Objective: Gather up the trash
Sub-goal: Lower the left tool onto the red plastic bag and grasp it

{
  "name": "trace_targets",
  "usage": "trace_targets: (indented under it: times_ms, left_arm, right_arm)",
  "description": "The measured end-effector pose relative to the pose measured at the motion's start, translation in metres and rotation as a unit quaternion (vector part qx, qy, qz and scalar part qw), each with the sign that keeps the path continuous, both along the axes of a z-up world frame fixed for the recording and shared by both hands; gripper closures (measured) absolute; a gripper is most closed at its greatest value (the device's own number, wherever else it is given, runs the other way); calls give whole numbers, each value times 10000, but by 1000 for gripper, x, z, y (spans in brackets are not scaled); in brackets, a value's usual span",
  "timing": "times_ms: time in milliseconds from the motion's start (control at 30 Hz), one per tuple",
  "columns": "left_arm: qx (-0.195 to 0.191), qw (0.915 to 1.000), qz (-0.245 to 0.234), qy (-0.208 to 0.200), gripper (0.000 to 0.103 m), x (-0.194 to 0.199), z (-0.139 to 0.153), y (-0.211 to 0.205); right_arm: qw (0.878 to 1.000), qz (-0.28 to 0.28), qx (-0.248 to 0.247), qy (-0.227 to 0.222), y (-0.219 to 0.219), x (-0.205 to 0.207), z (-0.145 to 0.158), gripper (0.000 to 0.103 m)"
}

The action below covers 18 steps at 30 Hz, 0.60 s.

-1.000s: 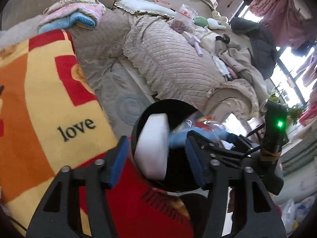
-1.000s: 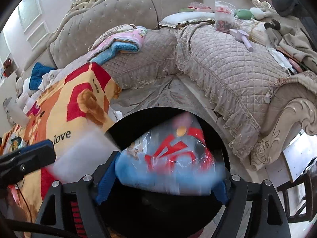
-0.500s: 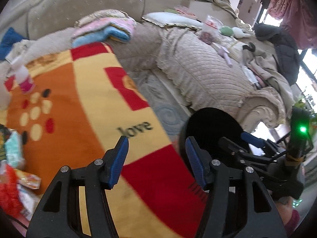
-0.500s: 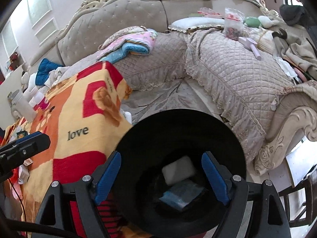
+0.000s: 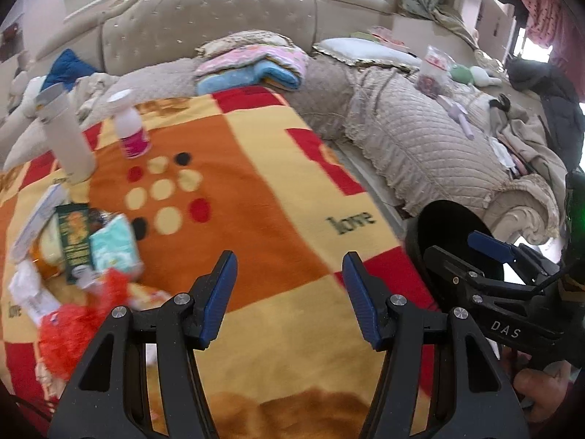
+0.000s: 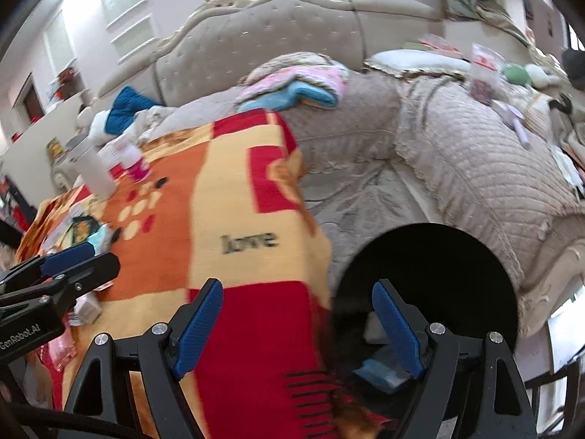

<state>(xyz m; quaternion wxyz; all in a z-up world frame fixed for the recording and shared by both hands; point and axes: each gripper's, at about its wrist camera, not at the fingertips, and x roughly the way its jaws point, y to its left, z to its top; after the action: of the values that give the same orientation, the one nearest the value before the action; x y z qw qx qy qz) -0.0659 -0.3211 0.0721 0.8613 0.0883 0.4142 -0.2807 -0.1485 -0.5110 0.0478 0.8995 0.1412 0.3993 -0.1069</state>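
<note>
My left gripper hangs open over the orange, yellow and red blanket, with nothing between its blue pads. To its left lies a heap of trash: a green packet, a teal tissue pack, white wrappers and something red and fluffy. My right gripper is open too and straddles the blanket's edge and the black bin. A white piece and a blue packet lie inside the bin. The left wrist view shows the bin at the right, with the right gripper in front of it.
A tall white bottle and a pink-labelled bottle stand on the blanket's far left. A beige quilted sofa with folded towels, a pillow and clutter wraps around the back and right. Grey rug lies between blanket and sofa.
A second ago the left gripper held a white piece and the right a blue-and-red bag over the bin. Both now lie in the bin, and both empty grippers have swung left toward the blanket.
</note>
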Motion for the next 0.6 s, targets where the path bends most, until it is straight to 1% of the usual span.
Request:
trace_targets:
  times_ms: [167, 400, 600]
  left_arm:
    - [88, 9996, 250, -69, 44, 4, 4, 37]
    - [170, 9981, 593, -89, 44, 10, 8, 92]
    - [195, 9956, 919, 52, 44, 20, 6, 150]
  right_arm:
    - [9990, 438, 1, 34, 40, 17, 1, 21]
    - [9954, 950, 52, 105, 85, 37, -3, 21]
    - [9889, 1477, 1, 171, 127, 53, -5, 21]
